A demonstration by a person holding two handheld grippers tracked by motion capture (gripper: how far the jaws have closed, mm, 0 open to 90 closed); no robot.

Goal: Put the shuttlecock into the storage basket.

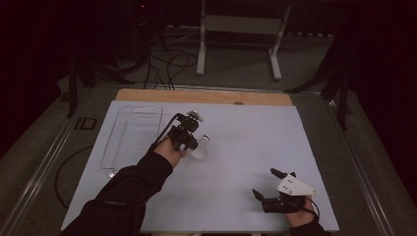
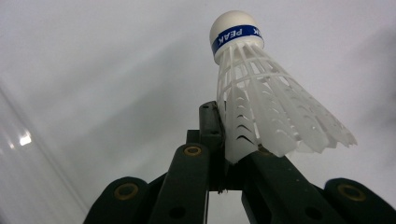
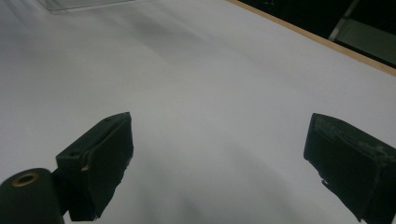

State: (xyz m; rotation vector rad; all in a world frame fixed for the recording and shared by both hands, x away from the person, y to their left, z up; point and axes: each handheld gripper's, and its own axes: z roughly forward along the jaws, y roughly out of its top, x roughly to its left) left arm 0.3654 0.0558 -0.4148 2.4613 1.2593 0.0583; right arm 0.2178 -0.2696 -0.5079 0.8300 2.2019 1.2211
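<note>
High view, near edge first: right gripper (image 1: pixel 268 186) rests low on the white table top (image 1: pixel 246 162), well off to the right of the shuttlecock and nearer the person; jaws spread wide, nothing between them. Right gripper view confirms: both black pads (image 3: pixel 105 158) apart over bare table, a corner of the clear tray (image 3: pixel 88 3) at the top edge. Farther in, left gripper (image 1: pixel 189 142) is clamped on the shuttlecock (image 1: pixel 200 146); left gripper view shows the jaws pinching the lower rim of its white plastic skirt (image 2: pixel 275 112), with the cork nose and blue band (image 2: pixel 236 33) pointing away from the camera. Shuttlecock looks to be at or just above the table surface, cannot tell whether it touches. Clear tray (image 1: pixel 132 135) lies just left of the shuttlecock, long side running away from the person. Beyond the shuttlecock, the wooden strip (image 1: pixel 204 96) along the far table edge, then floor cables and a white stand leg (image 1: pixel 201 44). Judgement: the step in hand is carrying the shuttlecock, likely over to the tray. Grip is on thin flexible skirt ribs at one side only, so it may pivot or slip; keep the squeeze steady but light enough not to crush the ribs, move slowly, clear the tray wall before lowering, and let go only once the shuttlecock is low over the tray floor.
</note>
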